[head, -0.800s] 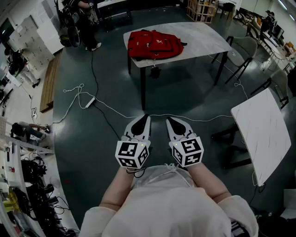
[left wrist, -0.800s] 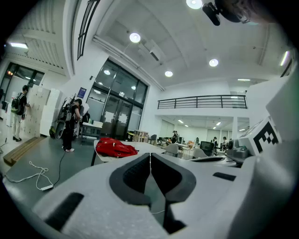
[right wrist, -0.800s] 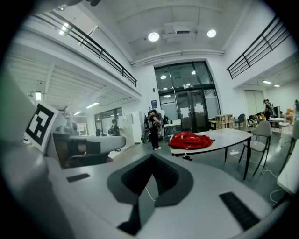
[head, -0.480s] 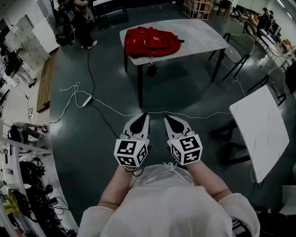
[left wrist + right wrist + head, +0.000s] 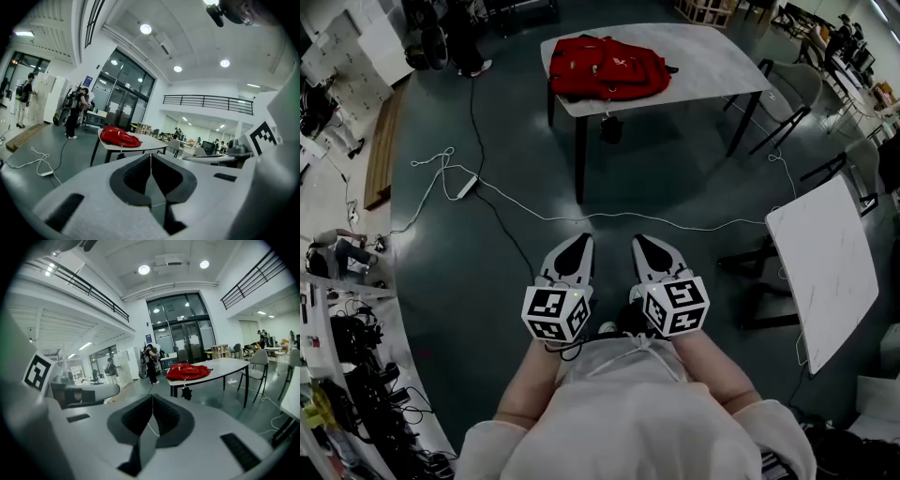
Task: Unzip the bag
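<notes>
A red backpack (image 5: 609, 67) lies flat on the left end of a grey table (image 5: 712, 70), far ahead of me; it also shows small in the left gripper view as the red backpack (image 5: 119, 137) and in the right gripper view as the red backpack (image 5: 188, 371). My left gripper (image 5: 584, 240) and right gripper (image 5: 638, 241) are held side by side close to my body, well short of the table. Both are shut with their tips together and hold nothing.
White cables (image 5: 675, 223) and a power strip (image 5: 461, 186) lie on the dark floor between me and the table. A second white table (image 5: 827, 262) stands at the right, with chairs (image 5: 787, 94) behind. People stand at the far left (image 5: 75, 112).
The view has shifted forward a little: the table and backpack sit higher in the head view. Both grippers stay shut and side by side.
</notes>
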`<state>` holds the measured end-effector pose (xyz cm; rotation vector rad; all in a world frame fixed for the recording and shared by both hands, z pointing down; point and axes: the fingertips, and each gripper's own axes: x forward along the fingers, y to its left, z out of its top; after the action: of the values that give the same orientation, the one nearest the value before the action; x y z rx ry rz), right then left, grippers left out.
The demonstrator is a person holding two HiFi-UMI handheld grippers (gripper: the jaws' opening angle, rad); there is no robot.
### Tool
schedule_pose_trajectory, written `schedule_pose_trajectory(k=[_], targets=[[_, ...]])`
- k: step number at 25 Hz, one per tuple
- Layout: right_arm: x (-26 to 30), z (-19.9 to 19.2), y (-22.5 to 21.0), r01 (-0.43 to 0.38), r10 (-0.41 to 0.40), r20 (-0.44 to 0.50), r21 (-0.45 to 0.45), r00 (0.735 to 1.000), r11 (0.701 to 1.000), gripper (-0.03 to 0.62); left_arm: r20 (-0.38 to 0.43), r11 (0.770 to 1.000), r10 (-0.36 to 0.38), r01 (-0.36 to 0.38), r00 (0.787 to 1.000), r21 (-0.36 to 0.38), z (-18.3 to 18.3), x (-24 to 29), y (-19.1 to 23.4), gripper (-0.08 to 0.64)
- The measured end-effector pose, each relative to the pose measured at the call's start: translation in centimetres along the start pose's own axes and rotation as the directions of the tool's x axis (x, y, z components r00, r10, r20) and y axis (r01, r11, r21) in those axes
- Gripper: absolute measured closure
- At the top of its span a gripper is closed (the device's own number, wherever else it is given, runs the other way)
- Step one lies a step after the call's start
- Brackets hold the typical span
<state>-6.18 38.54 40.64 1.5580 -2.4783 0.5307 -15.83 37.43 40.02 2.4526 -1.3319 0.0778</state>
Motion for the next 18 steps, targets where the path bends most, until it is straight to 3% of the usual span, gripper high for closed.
schedule_pose_trajectory(k=[6, 9, 18], targets=[[3.6, -0.4, -2.1, -0.015, 0.016, -0.027, 0.036, 1.000, 0.999, 0.565, -0.021, 0.999, 0.041, -0.041, 0.999, -0.036, -0.4, 2.8, 2.7, 0.537], [6.5, 0.2, -3.8, -0.010, 0.010, -0.039, 0.007, 0.999, 1.000, 0.565, -0.028, 0.997, 0.064, -0.065, 0.998, -0.042, 0.0, 5.4, 4.2, 0.537], [16.2, 5.1, -14.0, -0.043, 0.045, -0.082, 0.025, 0.996, 0.999, 0.563, -0.069, 0.988, 0.133, -0.138, 0.989, -0.070, 2.6, 18.6, 7.9, 0.537]])
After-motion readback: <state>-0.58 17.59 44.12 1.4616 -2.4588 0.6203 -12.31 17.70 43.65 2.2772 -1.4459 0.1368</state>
